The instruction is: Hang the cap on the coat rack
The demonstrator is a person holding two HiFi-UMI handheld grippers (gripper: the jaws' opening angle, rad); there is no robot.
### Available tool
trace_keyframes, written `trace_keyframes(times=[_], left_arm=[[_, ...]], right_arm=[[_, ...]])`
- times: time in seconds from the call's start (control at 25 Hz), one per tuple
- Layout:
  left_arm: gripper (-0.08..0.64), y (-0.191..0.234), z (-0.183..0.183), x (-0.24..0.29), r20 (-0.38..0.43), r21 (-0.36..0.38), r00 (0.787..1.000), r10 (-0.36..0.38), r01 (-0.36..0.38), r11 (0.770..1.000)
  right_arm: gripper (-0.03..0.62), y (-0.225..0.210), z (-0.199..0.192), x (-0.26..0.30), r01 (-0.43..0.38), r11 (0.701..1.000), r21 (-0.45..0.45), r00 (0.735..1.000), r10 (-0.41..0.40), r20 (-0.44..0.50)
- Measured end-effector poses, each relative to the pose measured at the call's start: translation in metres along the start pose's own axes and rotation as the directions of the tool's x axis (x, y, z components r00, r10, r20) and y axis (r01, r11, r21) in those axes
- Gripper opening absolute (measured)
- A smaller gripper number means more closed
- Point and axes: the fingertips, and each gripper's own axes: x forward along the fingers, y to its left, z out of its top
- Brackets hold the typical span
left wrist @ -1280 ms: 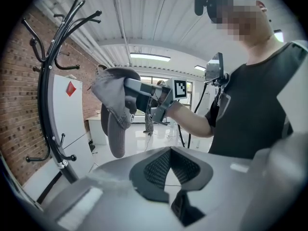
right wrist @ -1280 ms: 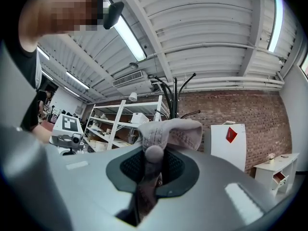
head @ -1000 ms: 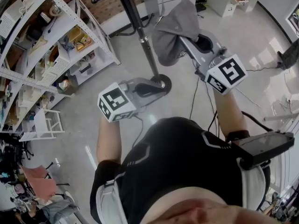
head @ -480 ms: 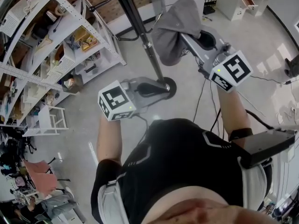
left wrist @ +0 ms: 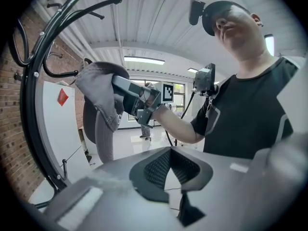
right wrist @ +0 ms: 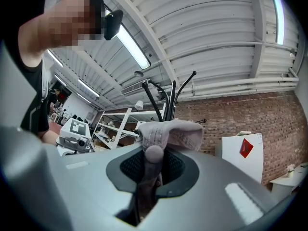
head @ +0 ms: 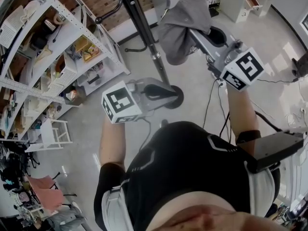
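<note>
Right gripper (head: pixel 195 32) is clamping its jaws on a fold of the grey cap (head: pixel 180 18), which is dangling in the air near the coat rack (head: pixel 146 32) pole and not yet sitting on any hook. Left gripper (head: pixel 161 90) is hovering lower down, its 2 jaws slightly apart with nothing between them. The lift-and-approach step seems to be underway. Next, the cap's opening needs guiding over 1 curved hook (left wrist: pixel 115 0) before the jaws are loosening.

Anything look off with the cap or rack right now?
Only the cap: crumpled and folded over in the shut jaws of the right gripper, hanging beside the coat rack, on no hook.
</note>
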Motion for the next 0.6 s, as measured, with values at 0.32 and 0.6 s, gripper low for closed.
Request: trace_keyframes(times=[0.32,0.6], left_arm=[[0.156,0.026,-0.001,-0.013,0.037,-0.001,0.999,-0.031,0.031,1.000],[0.156,0.043,-0.002,-0.010,0.051,-0.005,0.998,-0.048,0.048,0.999]], right_arm=[[0.043,-0.022,-0.009,0.029,0.017,1.000,0.011,1.000,-0.017,-0.020],[0.043,-0.039,-0.028,0.038,0.028,0.998,0.049,0.999,-0.026,-0.046]])
